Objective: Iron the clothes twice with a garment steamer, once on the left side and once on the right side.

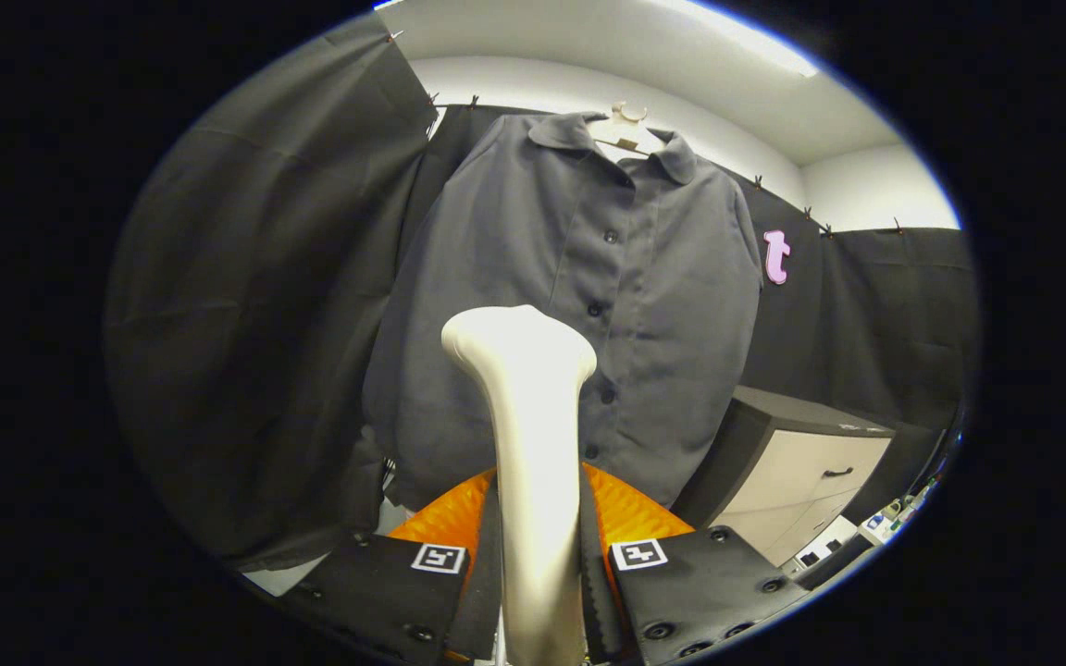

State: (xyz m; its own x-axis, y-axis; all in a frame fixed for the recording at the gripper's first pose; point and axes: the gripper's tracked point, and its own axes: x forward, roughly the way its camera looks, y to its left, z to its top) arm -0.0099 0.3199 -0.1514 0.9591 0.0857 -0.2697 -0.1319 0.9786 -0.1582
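Observation:
A grey button-up shirt hangs on a pale hanger against the black cloth wall, straight ahead. A cream garment steamer stands upright between my fingers, its wide head level with the shirt's lower middle, a little to the left of the button row. My gripper is shut on the steamer's handle, with both fingers pressing its sides. Whether the head touches the cloth I cannot tell.
A low cabinet with pale drawers and a dark top stands to the right of the shirt. Small items lie on the floor beyond it. Black cloth hangs close on the left.

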